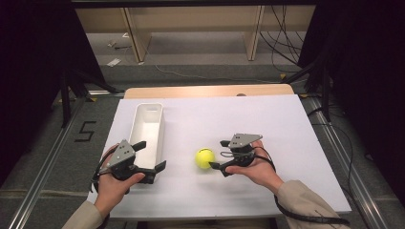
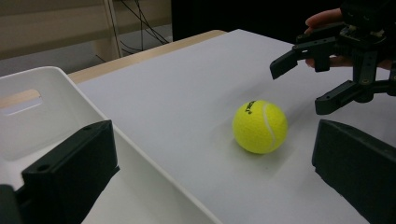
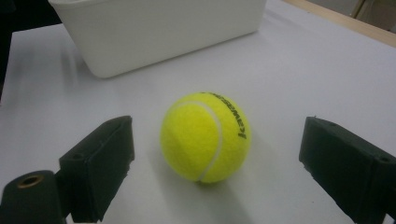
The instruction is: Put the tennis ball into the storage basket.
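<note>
Tennis ball [image 3: 205,136]: resting on the tabletop [image 1: 267,124], free of any contact, lying between the spread jaws of the right gripper [image 1: 218,154]. In the right gripper view one jaw stands to each side of the ball with clear gaps on both sides; nothing is gripped.

Left gripper [image 1: 152,160]: jaws likewise spread and holding nothing. It sits at the near end of the white bin [image 1: 143,125], one jaw over the bin's rim, the other on the side toward the ball (the left gripper view shows the bin wall passing between them).

Relative to the ball, the bin lies near on the left-gripper side, long and narrow, open at the top, and apparently empty as far as its interior can be seen. The person's right hand [image 1: 260,167] lies just beyond the ball on the opposite side.

Assessment of progress: the work in hand appears to be picking up the ball, probably for placing in the bin. The approach looks complete and the ball is bracketed. Closing, lifting, carrying and release all remain outstanding.
</note>
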A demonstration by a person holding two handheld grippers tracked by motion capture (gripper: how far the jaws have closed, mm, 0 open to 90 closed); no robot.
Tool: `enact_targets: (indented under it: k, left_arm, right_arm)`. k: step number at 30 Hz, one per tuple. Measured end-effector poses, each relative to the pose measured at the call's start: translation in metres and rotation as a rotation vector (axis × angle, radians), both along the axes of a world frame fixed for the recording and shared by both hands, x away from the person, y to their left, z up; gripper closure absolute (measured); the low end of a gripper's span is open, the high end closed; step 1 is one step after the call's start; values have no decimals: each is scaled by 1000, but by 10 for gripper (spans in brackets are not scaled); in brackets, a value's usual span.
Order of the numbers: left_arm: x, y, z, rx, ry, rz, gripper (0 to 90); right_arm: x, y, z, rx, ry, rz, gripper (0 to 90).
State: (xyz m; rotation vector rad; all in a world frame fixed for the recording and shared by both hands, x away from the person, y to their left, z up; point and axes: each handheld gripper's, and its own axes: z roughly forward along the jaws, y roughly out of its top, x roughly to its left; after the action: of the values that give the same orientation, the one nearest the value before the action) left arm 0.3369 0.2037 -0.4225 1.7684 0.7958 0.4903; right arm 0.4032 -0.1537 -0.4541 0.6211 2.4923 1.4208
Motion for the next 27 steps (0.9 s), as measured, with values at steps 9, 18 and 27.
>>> enact_targets:
  k: [9,18,27]
  left_arm:
    - [0,0,0,-2,-2,2,0]
    - [0,-1,1,-4,-2,3,0]
    - [0,-1,1,-6,-1,2,0]
  right_arm:
    - [2,6,-2,-6,6,8,110]
    - [3,8,-4,-12,3,6,100]
    - [6,14,-7,-24,14,12,99]
